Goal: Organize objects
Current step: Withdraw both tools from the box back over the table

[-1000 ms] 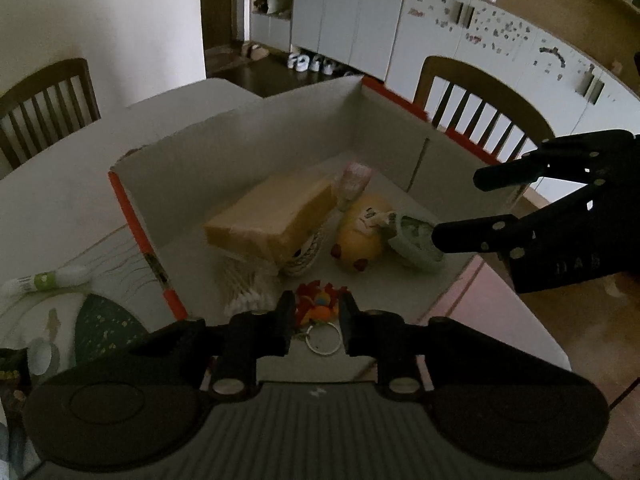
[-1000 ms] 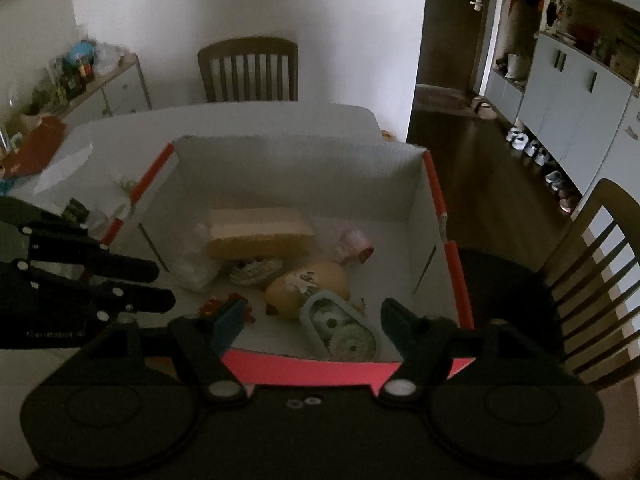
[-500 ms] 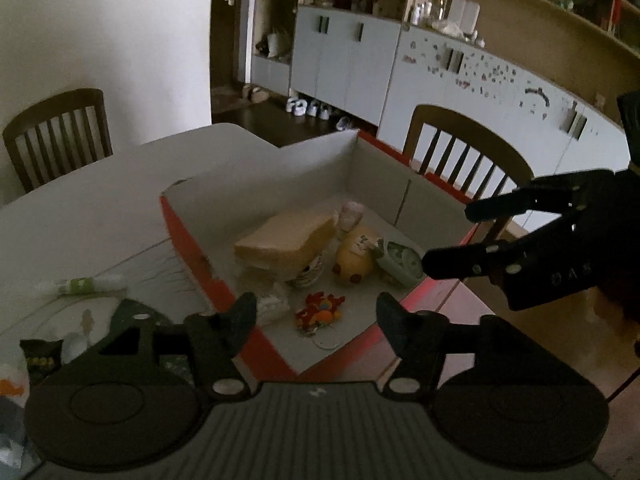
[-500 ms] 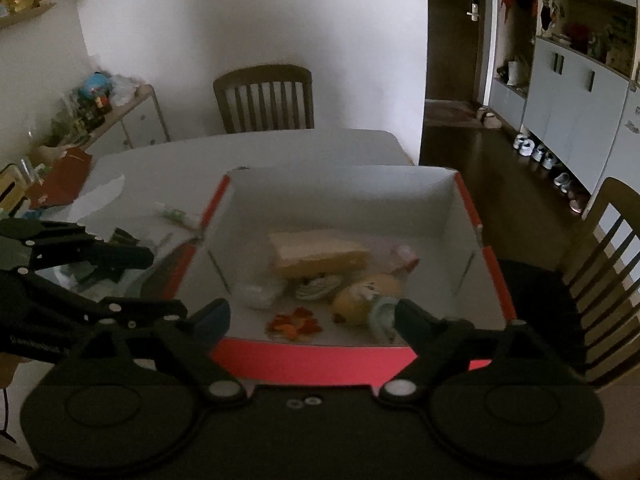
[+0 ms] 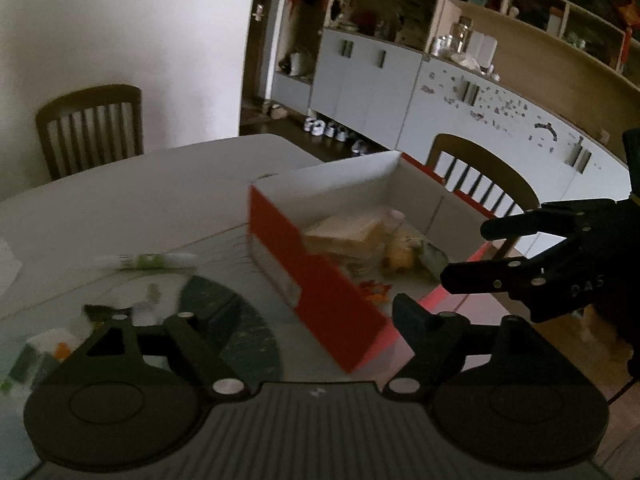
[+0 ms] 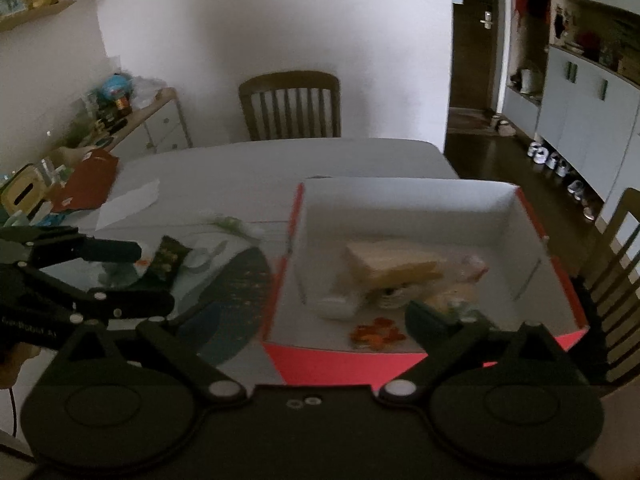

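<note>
A red cardboard box (image 5: 304,264) (image 6: 344,364) with a white inside stands on the table. In it lie a tan block (image 5: 348,232) (image 6: 388,264), a yellow toy (image 5: 400,256), a teal case (image 5: 434,258) and a red-orange ornament (image 5: 374,292) (image 6: 376,334). My left gripper (image 5: 292,316) (image 6: 148,276) hangs above the box's near left corner, jaws opening, nothing between them. My right gripper (image 6: 284,320) (image 5: 468,252) hovers over the box's front wall, jaws also opening and empty.
Left of the box lie a white-green tube (image 5: 152,260) (image 6: 236,226), a dark fan-shaped mat (image 5: 224,320) (image 6: 236,284), a snack packet (image 6: 168,258) and a paper sheet (image 6: 128,204). Wooden chairs (image 5: 92,128) (image 5: 480,184) (image 6: 292,104) stand around the table.
Both grippers pulled back and up out of the box while their jaws spread wide. The left let go of the red-orange ornament and the right of the teal case; both stay in the box.
</note>
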The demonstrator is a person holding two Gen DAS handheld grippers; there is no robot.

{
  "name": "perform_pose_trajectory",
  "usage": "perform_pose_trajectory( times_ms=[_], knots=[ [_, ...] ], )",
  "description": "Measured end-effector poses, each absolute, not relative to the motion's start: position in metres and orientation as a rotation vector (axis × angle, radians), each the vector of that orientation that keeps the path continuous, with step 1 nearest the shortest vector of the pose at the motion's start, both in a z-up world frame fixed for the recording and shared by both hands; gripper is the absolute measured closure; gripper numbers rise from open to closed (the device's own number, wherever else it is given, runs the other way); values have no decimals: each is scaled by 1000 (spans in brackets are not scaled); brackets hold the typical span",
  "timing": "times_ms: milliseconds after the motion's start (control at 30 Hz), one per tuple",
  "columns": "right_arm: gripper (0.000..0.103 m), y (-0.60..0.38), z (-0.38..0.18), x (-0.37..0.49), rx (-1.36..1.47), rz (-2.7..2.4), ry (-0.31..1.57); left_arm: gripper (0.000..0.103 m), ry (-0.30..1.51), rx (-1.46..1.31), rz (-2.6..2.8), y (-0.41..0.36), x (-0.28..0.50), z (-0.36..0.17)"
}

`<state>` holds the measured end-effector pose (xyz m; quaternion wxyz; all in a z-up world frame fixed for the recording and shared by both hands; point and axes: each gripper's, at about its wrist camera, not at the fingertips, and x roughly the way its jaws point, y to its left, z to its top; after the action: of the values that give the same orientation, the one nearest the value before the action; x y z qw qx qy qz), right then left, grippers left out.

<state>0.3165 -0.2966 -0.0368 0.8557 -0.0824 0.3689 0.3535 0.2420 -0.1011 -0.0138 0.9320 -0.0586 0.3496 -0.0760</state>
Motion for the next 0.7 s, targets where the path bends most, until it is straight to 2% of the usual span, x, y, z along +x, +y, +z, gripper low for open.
perform_pose_trajectory(
  times_ms=[267, 400, 700],
  knots=[
    [4, -248, -37, 294, -202, 767, 785, 17, 698, -150, -76, -49, 214, -16],
    [4, -221, -37, 288, -214, 775, 790, 0, 687, -154, -42, -25, 203, -17],
    [4, -159, -53, 288, -222, 764, 847, 0, 714, -131, 16, 22, 194, -34]
  ],
)
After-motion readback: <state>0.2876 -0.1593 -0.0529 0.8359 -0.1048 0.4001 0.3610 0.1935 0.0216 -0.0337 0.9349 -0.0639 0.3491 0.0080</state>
